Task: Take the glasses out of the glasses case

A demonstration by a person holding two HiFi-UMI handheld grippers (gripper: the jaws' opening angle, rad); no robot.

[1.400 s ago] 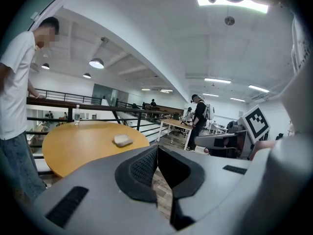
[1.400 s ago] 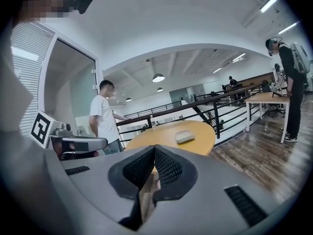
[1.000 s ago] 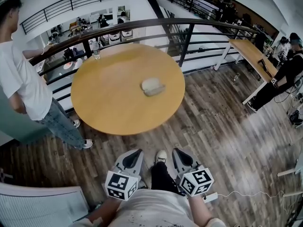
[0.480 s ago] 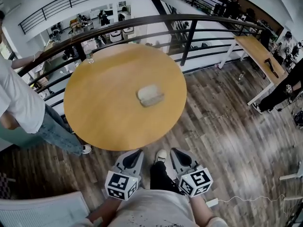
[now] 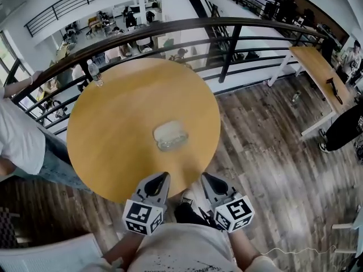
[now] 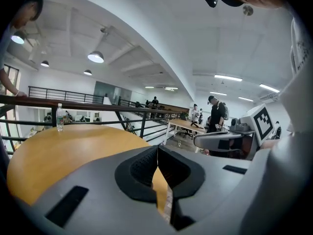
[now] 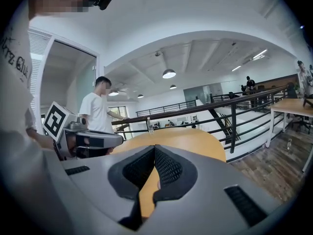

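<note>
A pale grey glasses case (image 5: 171, 135) lies near the middle of the round wooden table (image 5: 113, 129), and its lid looks down. No glasses show. My left gripper (image 5: 162, 177) and right gripper (image 5: 206, 178) are held side by side close to my body, their tips at the table's near edge, short of the case. In the left gripper view my left gripper (image 6: 157, 149) has its jaws pressed together with nothing between them. My right gripper (image 7: 155, 149) is shut and empty in the same way. The case does not show in either gripper view.
A water bottle (image 5: 95, 72) stands at the table's far left edge. A dark curved railing (image 5: 227, 24) runs behind the table. A person in a white shirt (image 5: 17, 135) stands at the left. A long desk (image 5: 317, 72) is at the right, on wooden flooring.
The table and case have come closer in the head view. The gripper tips, over bare floor before, now reach the table's near edge. Both grippers stay shut.
</note>
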